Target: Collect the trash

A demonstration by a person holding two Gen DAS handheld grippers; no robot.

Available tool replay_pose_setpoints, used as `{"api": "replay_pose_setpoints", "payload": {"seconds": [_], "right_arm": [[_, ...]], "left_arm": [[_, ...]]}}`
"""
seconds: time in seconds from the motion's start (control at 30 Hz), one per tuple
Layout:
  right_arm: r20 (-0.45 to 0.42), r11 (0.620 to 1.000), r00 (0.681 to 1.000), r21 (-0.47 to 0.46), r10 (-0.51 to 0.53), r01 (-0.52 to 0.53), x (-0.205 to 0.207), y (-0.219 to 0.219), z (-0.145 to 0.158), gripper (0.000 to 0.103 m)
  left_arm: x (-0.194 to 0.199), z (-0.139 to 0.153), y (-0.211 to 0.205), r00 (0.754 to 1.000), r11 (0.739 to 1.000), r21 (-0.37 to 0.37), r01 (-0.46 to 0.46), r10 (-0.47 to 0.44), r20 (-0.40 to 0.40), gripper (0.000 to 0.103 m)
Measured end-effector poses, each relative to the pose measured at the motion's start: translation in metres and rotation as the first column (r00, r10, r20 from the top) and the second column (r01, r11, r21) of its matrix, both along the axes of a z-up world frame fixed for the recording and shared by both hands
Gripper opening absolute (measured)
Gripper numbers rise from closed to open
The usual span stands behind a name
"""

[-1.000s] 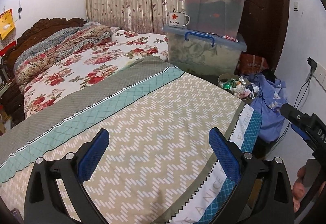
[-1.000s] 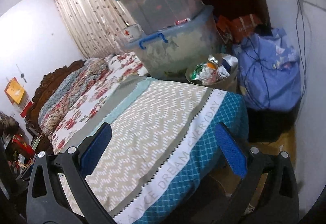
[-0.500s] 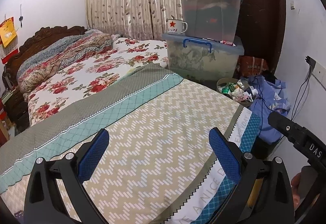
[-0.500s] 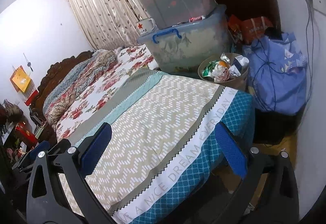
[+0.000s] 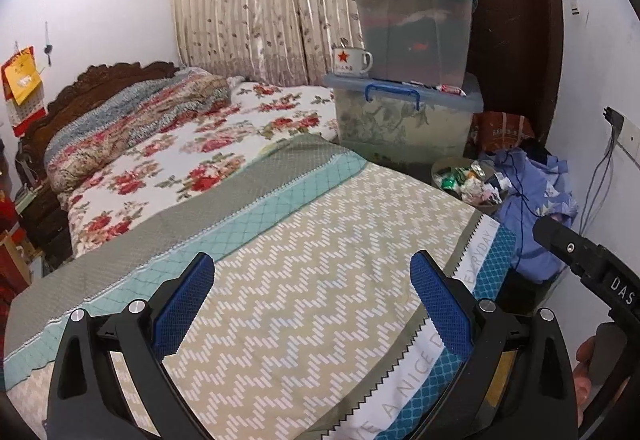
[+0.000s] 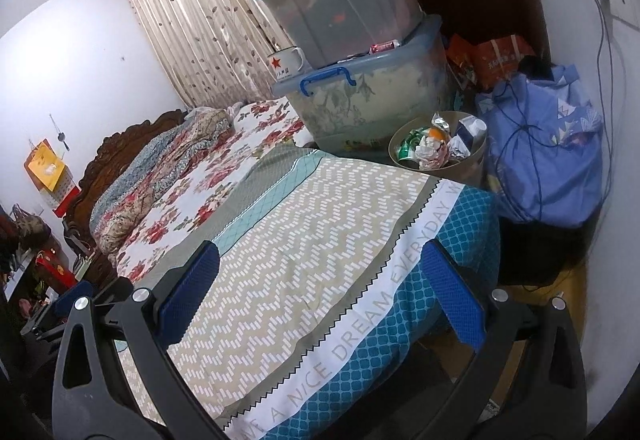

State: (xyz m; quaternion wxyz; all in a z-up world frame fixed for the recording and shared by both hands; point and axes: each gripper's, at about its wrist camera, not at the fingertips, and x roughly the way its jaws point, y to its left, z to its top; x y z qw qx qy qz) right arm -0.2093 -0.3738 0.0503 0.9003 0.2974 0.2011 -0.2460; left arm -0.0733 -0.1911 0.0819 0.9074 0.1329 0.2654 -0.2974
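A round tan trash bin (image 6: pixel 472 163) full of crumpled wrappers and paper (image 6: pixel 430 147) stands on the floor past the far corner of the bed; it also shows in the left wrist view (image 5: pixel 440 165). My left gripper (image 5: pixel 314 298) is open and empty over the zigzag bedspread (image 5: pixel 320 260). My right gripper (image 6: pixel 320 294) is open and empty above the bed's foot edge. The right gripper's body shows at the right edge of the left wrist view (image 5: pixel 588 264). I see no loose trash on the bedspread.
Stacked clear storage boxes (image 5: pixel 408 79) with a red-star mug (image 5: pixel 350 60) stand beyond the bed. A blue cloth bundle (image 6: pixel 544 151) with a cable lies right of the bin. A dark wooden door (image 5: pixel 516 19) is behind. Floral bedding (image 5: pixel 180 143) covers the bed's head end.
Both grippers have drawn back and risen a little, so the bed, boxes and bin appear farther off. Both stay open and empty.
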Motion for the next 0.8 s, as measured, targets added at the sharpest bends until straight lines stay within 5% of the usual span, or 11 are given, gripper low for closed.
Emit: {"api": "replay_pose_setpoints", "payload": {"seconds": [0.8], "right_arm": [[0.039, 0.997, 0.999, -0.076, 0.011, -0.008, -0.001, 0.012, 0.01, 0.1]], "left_arm": [[-0.011, 0.011, 0.005, 0.998, 0.999, -0.013, -0.033, 0.034, 0.06, 0.094]]}}
